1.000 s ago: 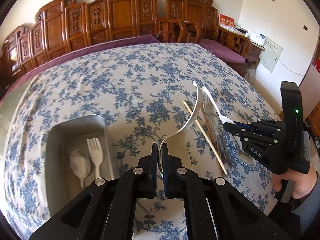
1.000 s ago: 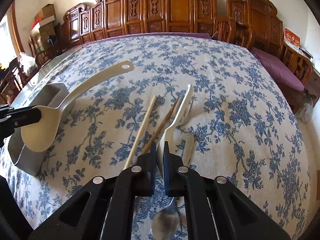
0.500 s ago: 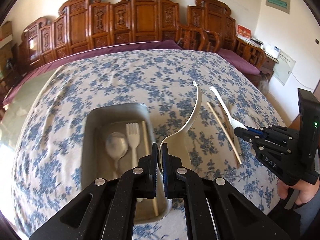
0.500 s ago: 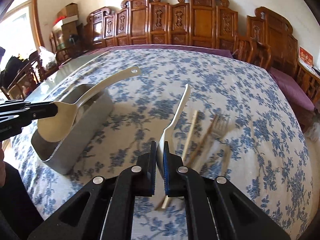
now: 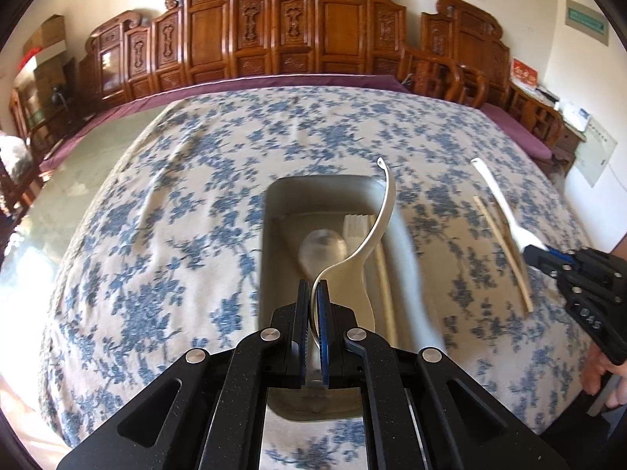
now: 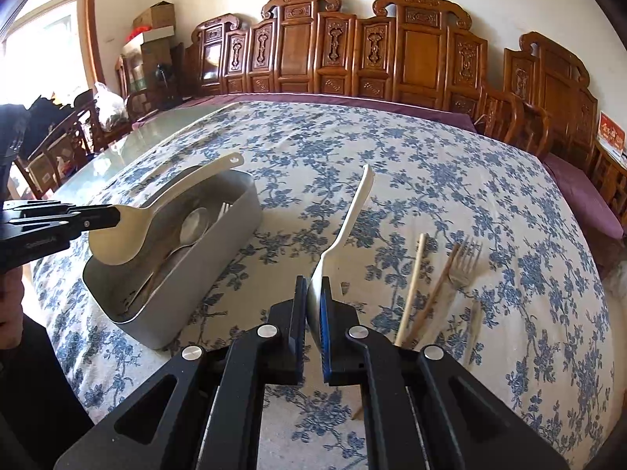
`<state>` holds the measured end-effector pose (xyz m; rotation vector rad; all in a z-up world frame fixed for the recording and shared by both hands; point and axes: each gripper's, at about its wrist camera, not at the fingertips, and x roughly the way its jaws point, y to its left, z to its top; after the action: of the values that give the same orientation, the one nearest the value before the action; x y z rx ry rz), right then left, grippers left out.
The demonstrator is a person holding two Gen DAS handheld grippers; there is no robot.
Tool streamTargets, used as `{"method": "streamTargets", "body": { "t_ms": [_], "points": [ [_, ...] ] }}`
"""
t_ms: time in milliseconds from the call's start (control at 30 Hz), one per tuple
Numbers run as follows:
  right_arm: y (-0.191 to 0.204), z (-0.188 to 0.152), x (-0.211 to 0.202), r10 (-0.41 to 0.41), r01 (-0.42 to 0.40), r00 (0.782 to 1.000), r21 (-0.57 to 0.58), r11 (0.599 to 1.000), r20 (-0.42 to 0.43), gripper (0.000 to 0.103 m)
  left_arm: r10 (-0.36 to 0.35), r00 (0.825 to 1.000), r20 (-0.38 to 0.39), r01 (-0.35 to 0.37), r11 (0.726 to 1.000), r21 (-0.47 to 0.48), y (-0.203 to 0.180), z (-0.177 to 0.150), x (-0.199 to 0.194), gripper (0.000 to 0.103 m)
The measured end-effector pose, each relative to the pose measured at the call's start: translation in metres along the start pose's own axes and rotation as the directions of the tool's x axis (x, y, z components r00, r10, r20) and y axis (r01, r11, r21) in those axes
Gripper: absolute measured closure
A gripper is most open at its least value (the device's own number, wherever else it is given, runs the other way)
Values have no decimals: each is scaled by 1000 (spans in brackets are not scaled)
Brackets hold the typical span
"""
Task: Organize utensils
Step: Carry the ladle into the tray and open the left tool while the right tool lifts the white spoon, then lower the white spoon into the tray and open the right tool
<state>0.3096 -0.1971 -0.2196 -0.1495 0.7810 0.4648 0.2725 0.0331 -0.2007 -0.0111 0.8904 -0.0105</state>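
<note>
The tablecloth [image 6: 450,180] is patterned with blue flowers on off-white. The tray [image 6: 219,250] is coloured plain grey. The ladle [image 5: 368,243] and the spatula [image 6: 348,219] are tinted cream-white. The chopsticks [image 6: 411,290] are coloured pale wood. The gripper pads [image 6: 324,313] are seen in blue against black bodies.

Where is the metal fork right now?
In the right wrist view, the metal fork lies on the floral tablecloth at right, just beside the two wooden chopsticks, well apart from the grey tray.
</note>
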Motion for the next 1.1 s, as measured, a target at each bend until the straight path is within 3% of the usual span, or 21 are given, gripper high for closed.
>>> {"method": "streamTargets", "body": {
  "t_ms": [200, 567, 633, 733, 1100],
  "points": [
    [10, -1, 3, 0, 0, 1000, -38, 999, -6, 96, 60, 997, -39, -60, 998, 2, 10, -6, 15, 100],
    [9, -4, 5, 0, -1, 1000, -36, 999, -19, 96, 50, 996, -80, -48, 998, 27, -1, -11, 26, 98],
    [12, -3, 3, -4, 4, 1000, -47, 999, -12, 96, 40, 996, -74, -38, 999, 25, -2, -11, 24, 96],
    [18, -1, -2, 15, -15, 1000, -49, 999, 0, 96, 27, 998, -57, -27, 1000, 15, -1, -8, 20, 83],
    [47, 7, -11, 121, -120, 992, -38, 992, 21, 96, 4, 1000, -3, -4, 1000, 18, 4, 2, 3, 83]
  ]
}}
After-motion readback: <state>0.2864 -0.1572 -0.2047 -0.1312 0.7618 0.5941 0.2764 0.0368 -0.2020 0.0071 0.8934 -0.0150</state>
